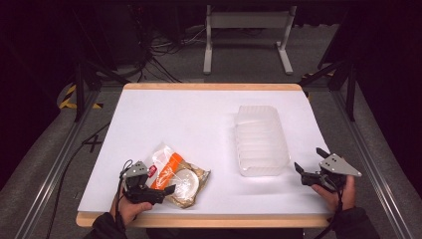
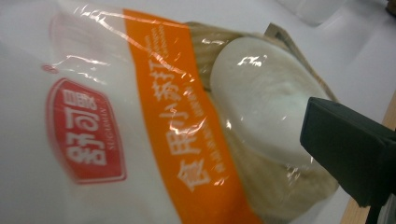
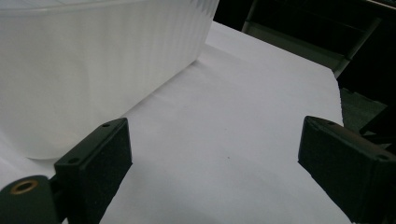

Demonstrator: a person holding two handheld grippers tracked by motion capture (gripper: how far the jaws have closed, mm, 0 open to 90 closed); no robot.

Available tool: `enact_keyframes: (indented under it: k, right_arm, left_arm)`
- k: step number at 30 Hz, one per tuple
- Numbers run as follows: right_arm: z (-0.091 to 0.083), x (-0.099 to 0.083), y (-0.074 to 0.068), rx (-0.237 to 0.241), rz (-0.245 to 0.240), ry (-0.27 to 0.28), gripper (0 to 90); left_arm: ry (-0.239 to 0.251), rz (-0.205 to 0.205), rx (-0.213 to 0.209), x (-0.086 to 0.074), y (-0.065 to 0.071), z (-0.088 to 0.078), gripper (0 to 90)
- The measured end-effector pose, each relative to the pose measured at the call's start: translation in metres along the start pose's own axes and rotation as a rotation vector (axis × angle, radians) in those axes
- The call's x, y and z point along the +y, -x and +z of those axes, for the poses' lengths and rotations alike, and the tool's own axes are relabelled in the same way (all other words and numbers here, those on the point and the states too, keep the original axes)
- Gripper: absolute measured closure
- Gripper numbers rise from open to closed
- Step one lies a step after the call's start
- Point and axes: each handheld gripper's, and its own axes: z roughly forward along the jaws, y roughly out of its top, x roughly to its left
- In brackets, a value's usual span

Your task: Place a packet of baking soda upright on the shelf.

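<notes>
Reaching for the bagged bun packet (image 1: 175, 175) near the tabletop's (image 1: 199, 114) front-left edge, left hand-held gripper (image 1: 155, 191) spread beside it, ungrasped; right hand-held gripper (image 1: 307, 164) released beside the translucent container (image 1: 261, 139); next: closing on the packet.

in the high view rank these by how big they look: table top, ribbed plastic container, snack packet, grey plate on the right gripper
Largest to smallest as they look in the high view:
1. white table top
2. ribbed translucent container
3. snack packet, somewhat smaller than the container
4. grey plate on the right gripper
</notes>
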Motion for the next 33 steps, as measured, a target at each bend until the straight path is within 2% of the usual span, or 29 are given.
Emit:
enact_keyframes:
  k: [2, 5, 7, 8, 10, 13, 15, 16, 17, 18, 21, 24, 27, 32, 33]
  right_arm:
    - [0.000, 0.000, 0.000, 0.001, -0.001, -0.001, 9.8]
    - [0.000, 0.000, 0.000, 0.002, 0.001, -0.002, 9.9]
    - [0.000, 0.000, 0.000, 0.002, 0.000, -0.001, 9.8]
    - [0.000, 0.000, 0.000, 0.002, 0.000, 0.000, 9.9]
    - [0.000, 0.000, 0.001, 0.001, 0.002, 0.000, 9.9]
    - [0.000, 0.000, 0.001, -0.002, 0.004, 0.001, 9.8]
    - [0.000, 0.000, 0.001, -0.001, 0.007, 0.003, 9.8]
    - [-0.001, 0.000, 0.001, -0.001, 0.009, 0.006, 9.8]
    - [-0.001, 0.000, 0.001, -0.001, 0.009, 0.006, 9.8]
    - [-0.001, 0.000, 0.001, -0.001, 0.009, 0.006, 9.8]
    - [-0.001, 0.000, 0.001, 0.001, 0.009, 0.006, 9.8]
    - [-0.001, 0.000, 0.001, 0.001, 0.009, 0.006, 9.8]
    - [-0.001, 0.000, 0.001, 0.002, 0.009, 0.006, 9.8]
    - [-0.001, 0.000, 0.001, 0.001, 0.008, 0.005, 9.7]
    - [-0.001, 0.000, 0.001, 0.001, 0.009, 0.006, 9.6]
  left_arm:
    - [0.007, -0.001, 0.001, 0.003, 0.002, 0.005, 11.8]
    - [-0.007, -0.006, 0.036, 0.009, 0.004, 0.015, 17.3]
    - [-0.006, -0.005, 0.047, 0.011, 0.004, 0.017, 29.2]
    - [-0.007, -0.005, 0.061, 0.013, 0.002, 0.018, 29.2]
    - [-0.010, -0.004, 0.064, 0.015, 0.000, 0.020, 43.1]
    - [-0.019, 0.023, 0.089, 0.017, 0.001, 0.023, 62.0]
    - [0.002, 0.049, 0.117, 0.019, 0.003, 0.023, 71.5]
    - [0.019, 0.054, 0.116, 0.019, 0.003, 0.022, 80.8]
    - [0.027, 0.062, 0.115, 0.020, 0.003, 0.022, 80.8]
    - [0.039, 0.091, 0.113, 0.023, 0.006, 0.023, 83.9]
    - [0.062, 0.111, 0.102, 0.026, 0.009, 0.021, 86.1]
    - [0.128, 0.163, 0.082, 0.032, 0.018, 0.014, 89.4]
    - [0.165, 0.206, 0.067, 0.037, 0.028, 0.008, 89.8]
    - [0.193, 0.242, 0.033, 0.045, 0.037, 0.003, 89.8]
    - [0.188, 0.275, 0.030, 0.048, 0.040, 0.002, 89.9]
